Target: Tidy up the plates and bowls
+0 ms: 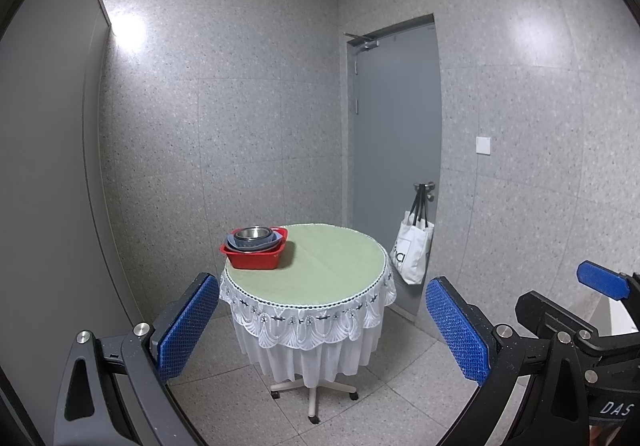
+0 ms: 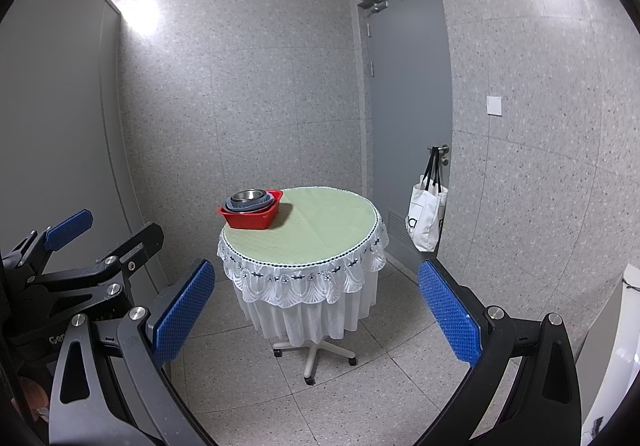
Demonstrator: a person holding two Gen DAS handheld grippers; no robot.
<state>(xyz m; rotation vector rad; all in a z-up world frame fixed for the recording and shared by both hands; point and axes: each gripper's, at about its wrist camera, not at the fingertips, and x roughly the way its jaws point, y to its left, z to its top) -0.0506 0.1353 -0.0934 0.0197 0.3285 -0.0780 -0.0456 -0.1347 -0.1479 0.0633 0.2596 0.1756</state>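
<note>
A red tub (image 1: 253, 258) stands at the far left of a round table (image 1: 320, 278) with a green top. Nested in it are blue-grey plates or bowls (image 1: 256, 244) with a steel bowl (image 1: 253, 234) on top. The same tub (image 2: 251, 217) and steel bowl (image 2: 249, 195) show in the right wrist view. My left gripper (image 1: 320, 322) is open and empty, well back from the table. My right gripper (image 2: 316, 310) is open and empty, also well back. Each gripper shows at the edge of the other's view.
The table (image 2: 320, 230) has a white lace skirt and a wheeled base (image 1: 314, 394). A grey door (image 1: 394, 149) is behind on the right, with a white tote bag (image 1: 412, 250) on its handle. Speckled walls enclose the room. A white object (image 2: 616, 346) is at right.
</note>
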